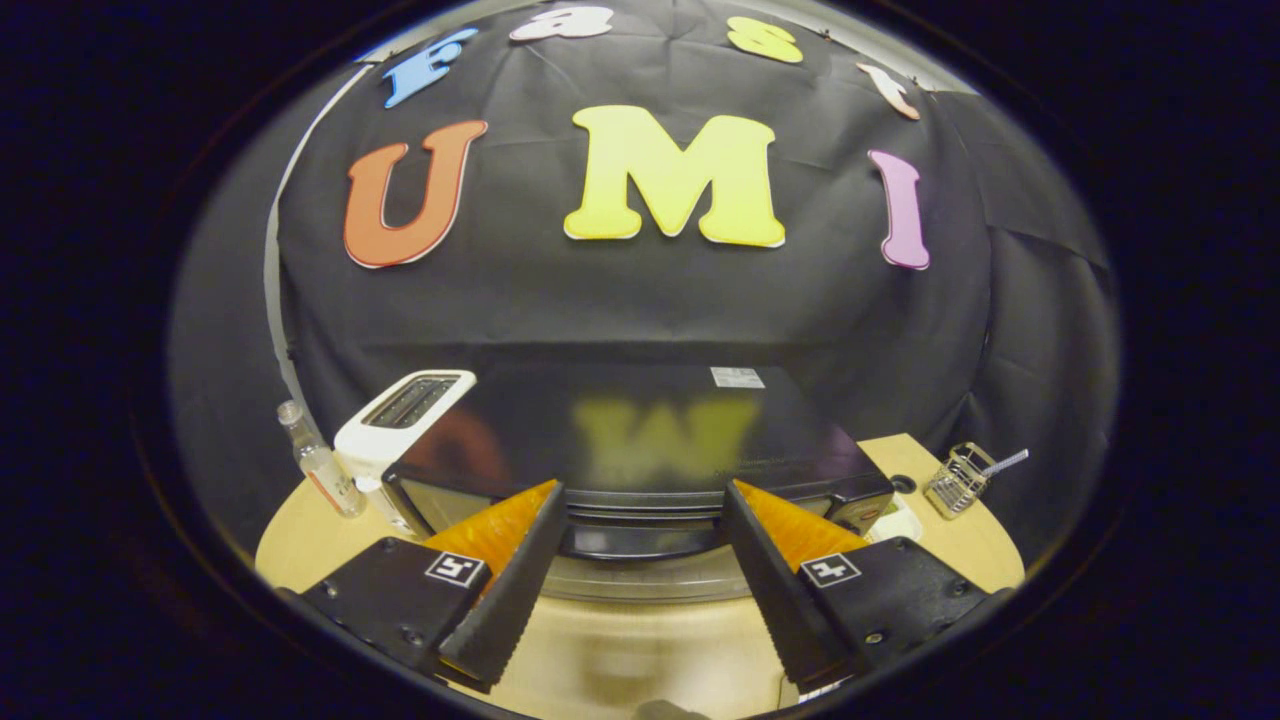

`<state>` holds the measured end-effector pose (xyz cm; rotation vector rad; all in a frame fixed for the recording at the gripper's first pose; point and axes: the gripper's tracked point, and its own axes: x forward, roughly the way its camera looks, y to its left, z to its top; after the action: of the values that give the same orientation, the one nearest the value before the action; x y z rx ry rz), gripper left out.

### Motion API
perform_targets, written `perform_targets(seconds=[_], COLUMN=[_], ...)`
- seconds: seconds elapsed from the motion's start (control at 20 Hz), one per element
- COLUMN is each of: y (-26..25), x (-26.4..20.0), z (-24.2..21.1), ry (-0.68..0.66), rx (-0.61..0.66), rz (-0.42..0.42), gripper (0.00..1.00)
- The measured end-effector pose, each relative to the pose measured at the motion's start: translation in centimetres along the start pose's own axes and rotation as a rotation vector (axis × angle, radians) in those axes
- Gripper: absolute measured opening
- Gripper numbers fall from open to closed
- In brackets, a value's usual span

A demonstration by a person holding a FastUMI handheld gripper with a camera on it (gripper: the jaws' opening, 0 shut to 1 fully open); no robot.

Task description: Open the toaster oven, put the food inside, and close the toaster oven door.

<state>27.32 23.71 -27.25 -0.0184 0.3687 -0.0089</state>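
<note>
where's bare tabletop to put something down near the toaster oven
Bare table lies between and below the open gripper fingers, before the toaster oven. Crowded beside the oven: white toaster and bottle one side, wire basket the other.

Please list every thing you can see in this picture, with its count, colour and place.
Black glossy toaster oven: one, black, on the table just ahead of the fingers, door closed.
White slot toaster: one, white, beside the oven.
Clear plastic bottle: one, clear, next to the toaster.
Small wire basket: one, metallic, on the oven's other side, something thin sticking out.
Light wooden table: one, pale wood, under everything.
Gripper: one, fingers open, spread before the oven's front, holding nothing.
</note>
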Motion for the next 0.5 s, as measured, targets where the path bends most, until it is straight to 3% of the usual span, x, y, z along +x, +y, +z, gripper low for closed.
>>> perform_targets(seconds=[0.5], y=[-0.1], x=[-5.2], z=[-4.1], ry=[0.086], rx=[0.019], rz=[-0.003], gripper=[1.00])
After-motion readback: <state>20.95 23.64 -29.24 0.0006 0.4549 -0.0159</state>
